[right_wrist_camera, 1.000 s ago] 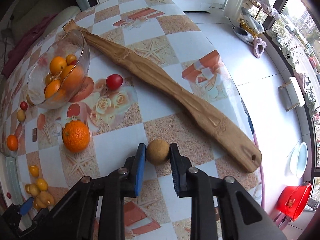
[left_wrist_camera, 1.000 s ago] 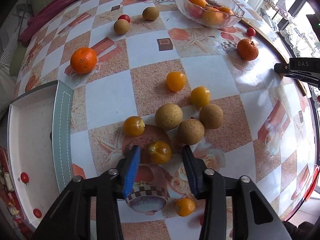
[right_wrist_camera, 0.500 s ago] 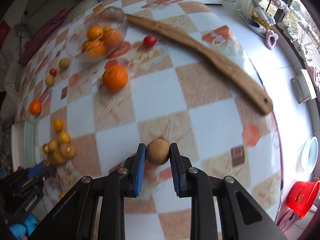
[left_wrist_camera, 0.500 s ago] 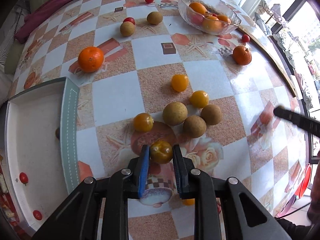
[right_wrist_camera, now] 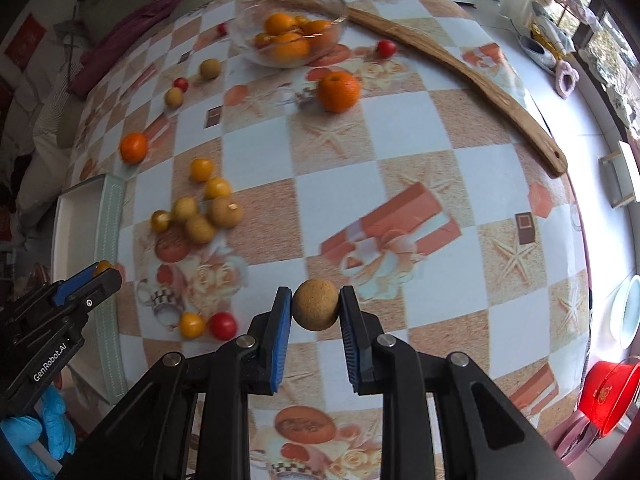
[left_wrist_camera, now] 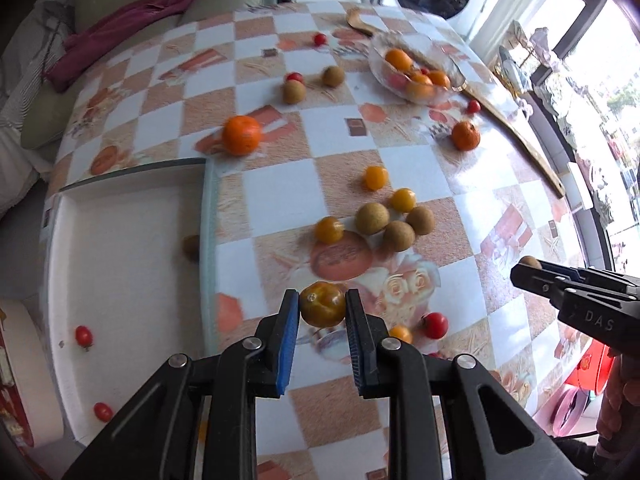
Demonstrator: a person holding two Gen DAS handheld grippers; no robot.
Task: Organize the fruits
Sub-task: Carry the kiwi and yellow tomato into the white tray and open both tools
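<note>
Two black handheld grippers with blue finger pads hang above a round table (left_wrist_camera: 280,184) covered in a checkered orange-and-white cloth printed with starfish and roses. The left gripper (left_wrist_camera: 322,310) pinches a small yellow-orange tomato with a greenish top (left_wrist_camera: 322,305) between its pads, lifted clear of the cloth, just to the right of a shallow white rectangular tray with a pale green rim (left_wrist_camera: 120,264) that sits at the table's left edge. Inside that tray lie two small red cherry tomatoes (left_wrist_camera: 84,337) near its bottom left, and a brown round fruit (left_wrist_camera: 191,247) rests against its right wall. The right gripper (right_wrist_camera: 315,310) pinches a tan, rough-skinned round longan (right_wrist_camera: 315,309) in the same way, held above the cloth towards the table's near side. Between the two grippers, on the cloth, a cluster of three more tan longans (right_wrist_camera: 202,218) sits touching, with several yellow cherry tomatoes (right_wrist_camera: 201,169) close around it. A red cherry tomato (right_wrist_camera: 222,325) and a yellow one lie side by side nearer the camera. Two loose oranges (right_wrist_camera: 338,86) rest further back, well apart from each other. A clear glass bowl (right_wrist_camera: 248,46) holding oranges stands at the far side, next to a long curved wooden strip (right_wrist_camera: 472,80) along the table's right edge. A hand in a blue glove (right_wrist_camera: 36,436) grips the left gripper's handle.
</note>
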